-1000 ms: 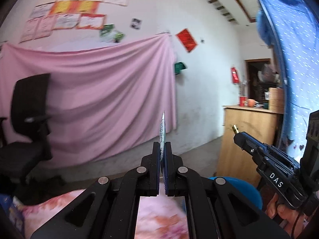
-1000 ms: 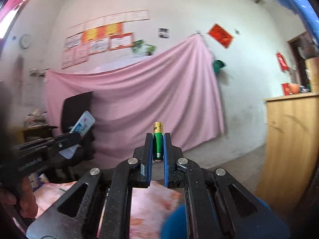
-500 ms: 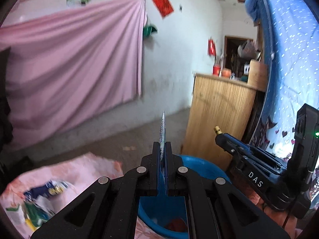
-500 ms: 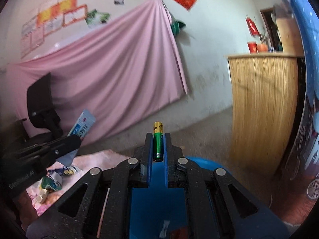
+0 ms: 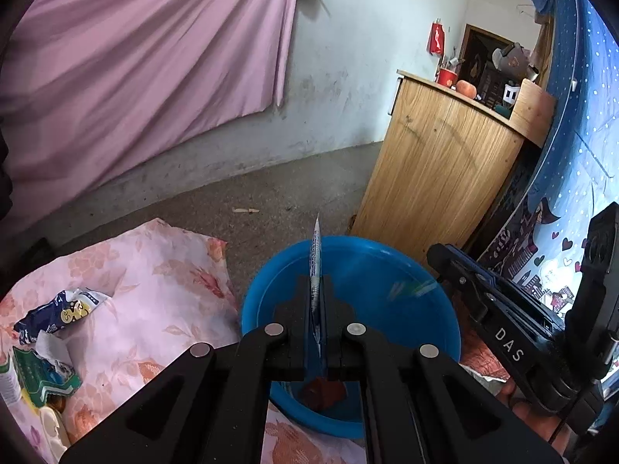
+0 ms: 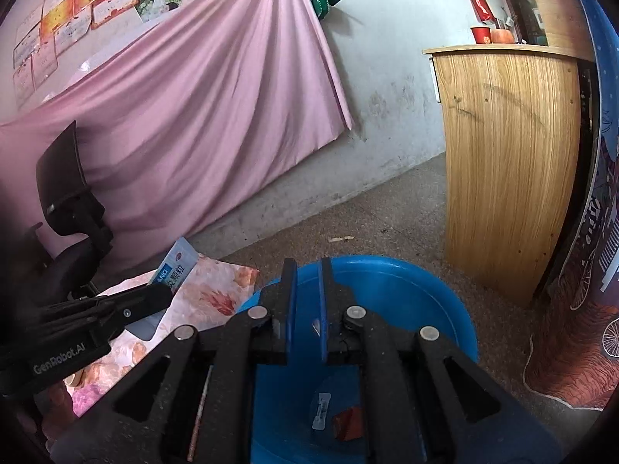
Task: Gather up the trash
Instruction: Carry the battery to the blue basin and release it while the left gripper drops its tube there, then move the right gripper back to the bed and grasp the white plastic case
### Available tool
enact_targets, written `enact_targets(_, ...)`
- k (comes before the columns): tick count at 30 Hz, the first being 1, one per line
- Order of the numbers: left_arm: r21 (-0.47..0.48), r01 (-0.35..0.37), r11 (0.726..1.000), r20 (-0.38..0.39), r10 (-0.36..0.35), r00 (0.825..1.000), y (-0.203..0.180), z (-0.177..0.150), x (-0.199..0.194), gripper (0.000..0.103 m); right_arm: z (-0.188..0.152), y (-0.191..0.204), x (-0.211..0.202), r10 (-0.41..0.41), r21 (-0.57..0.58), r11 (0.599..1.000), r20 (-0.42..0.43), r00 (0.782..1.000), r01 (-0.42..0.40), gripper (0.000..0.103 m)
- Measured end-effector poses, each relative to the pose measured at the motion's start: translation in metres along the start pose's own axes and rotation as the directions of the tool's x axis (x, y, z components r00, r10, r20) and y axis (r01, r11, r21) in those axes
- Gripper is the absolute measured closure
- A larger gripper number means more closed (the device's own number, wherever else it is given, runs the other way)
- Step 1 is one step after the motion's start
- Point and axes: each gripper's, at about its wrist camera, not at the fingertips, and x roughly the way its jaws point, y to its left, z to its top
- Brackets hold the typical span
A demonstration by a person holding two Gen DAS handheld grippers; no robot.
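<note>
My left gripper (image 5: 314, 283) is shut on a thin blue-and-white sachet (image 5: 315, 255), seen edge-on above a blue plastic basin (image 5: 371, 255). The right wrist view shows that sachet (image 6: 176, 270) flat-on, sticking up from the left gripper (image 6: 154, 295). My right gripper (image 6: 307, 270) hangs open over the basin (image 6: 406, 278) with nothing between its fingers. A blurred greenish streak (image 5: 412, 289) crosses the basin's inside near the right gripper (image 5: 460, 270). A clear label piece (image 6: 321, 406) and a red scrap (image 6: 348, 421) lie on the basin's bottom.
The basin stands on a floral cloth (image 5: 154, 290) carrying a blue snack wrapper (image 5: 58, 309) and a green packet (image 5: 42, 375). A wooden cabinet (image 6: 510, 154) rises behind the basin. A black chair (image 6: 65, 178) is at the left, a blue patterned cloth (image 5: 572, 154) at the right.
Both grippers tilted down over the basin. The right gripper opened and the green battery it held has left its fingers. The left gripper still holds the sachet.
</note>
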Motion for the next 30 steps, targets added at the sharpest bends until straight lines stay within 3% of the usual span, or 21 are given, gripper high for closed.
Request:
enact_targets(1, 0.001, -0.007, 1.000, -0.007, 0.007, 1.000, 0.000, 0.000, 0.000, 0.097, 0.000, 0.000, 0.000, 0.000, 0.000, 1.000, -0.001, 1.000, 0.000, 0.063)
enact_targets(5, -0.026, -0.014, 1.000, -0.005, 0.014, 1.000, 0.008, -0.006, -0.004, 0.072, 0.001, -0.001, 0.000, 0.001, 0.005, 1.000, 0.001, 1.000, -0.001, 0.062)
enact_targets(11, -0.078, -0.027, 0.997, 0.022, 0.029, 0.999, 0.022, -0.007, -0.016, 0.067, 0.004, 0.003, -0.004, 0.010, 0.002, 1.000, 0.025, 1.000, -0.010, 0.061)
enact_targets(13, -0.087, -0.035, 0.996, 0.053, 0.039, 0.998, 0.026, -0.009, -0.025, 0.061, 0.005, 0.008, -0.008, 0.017, -0.005, 1.000, 0.043, 0.999, -0.017, 0.057)
enact_targets(15, -0.100, -0.064, 0.993, 0.110, 0.075, 0.991, 0.033, -0.011, -0.039, 0.047, 0.007, 0.014, -0.013, 0.030, -0.010, 1.000, 0.074, 0.997, -0.030, 0.051)
enact_targets(19, -0.137, -0.106, 0.985, 0.205, 0.133, 0.970, 0.051, -0.019, -0.071, 0.039, 0.012, 0.031, -0.025, 0.060, -0.031, 0.998, 0.143, 0.988, -0.056, 0.037)
enact_targets(22, -0.166, -0.147, 0.975, 0.273, 0.189, 0.943, 0.065, -0.027, -0.097, 0.016, 0.014, 0.048, -0.033, 0.089, -0.055, 0.995, 0.194, 0.977, -0.080, 0.026)
enact_targets(24, -0.196, -0.187, 0.963, 0.329, 0.245, 0.912, 0.076, -0.035, -0.117, 0.003, 0.015, 0.063, -0.040, 0.118, -0.084, 0.991, 0.235, 0.965, -0.100, 0.015)
enact_targets(27, -0.240, -0.224, 0.945, 0.391, 0.306, 0.868, 0.092, -0.047, -0.144, 0.002, 0.014, 0.083, -0.048, 0.161, -0.125, 0.984, 0.292, 0.943, -0.130, 0.000)
enact_targets(30, -0.276, -0.283, 0.918, 0.428, 0.382, 0.819, 0.106, -0.061, -0.168, 0.002, 0.010, 0.103, -0.056, 0.208, -0.168, 0.973, 0.343, 0.916, -0.158, 0.000)
